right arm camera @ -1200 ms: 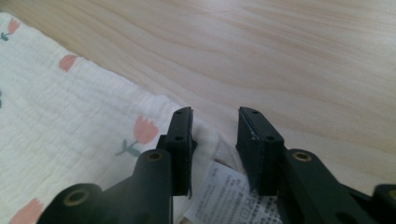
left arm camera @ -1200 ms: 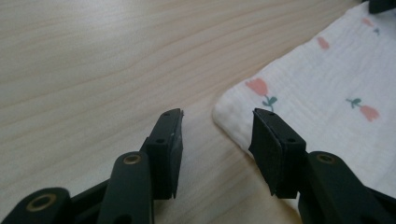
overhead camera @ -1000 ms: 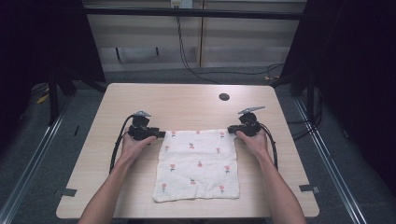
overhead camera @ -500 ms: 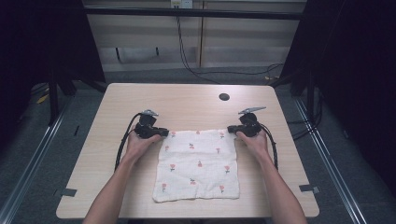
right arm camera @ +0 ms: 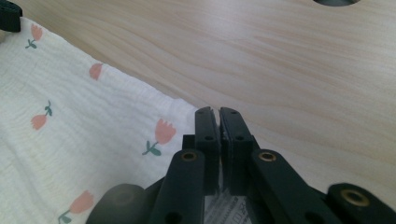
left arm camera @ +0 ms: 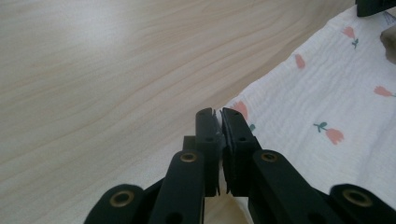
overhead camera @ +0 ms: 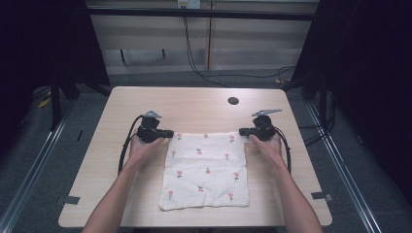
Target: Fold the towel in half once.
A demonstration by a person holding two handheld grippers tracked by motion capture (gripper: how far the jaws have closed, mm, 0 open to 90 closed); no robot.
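Bare table (overhead camera: 194, 104) lies open beyond the cloth (overhead camera: 206, 170), and on both outer sides. A dark round hole (overhead camera: 233, 101) sits in the far tabletop, well apart from the cloth

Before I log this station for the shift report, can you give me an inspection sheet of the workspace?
Surface: light wooden table, round hole near the far edge.
Job's things: white cloth with a tulip print, spread flat.
Clutter: nothing seen on the table.
Grippers: left gripper shut on the cloth's far left corner; right gripper shut on its far right corner.
Cables: black cable loops from each gripper.
Surroundings: dark curtains, floor wiring behind.
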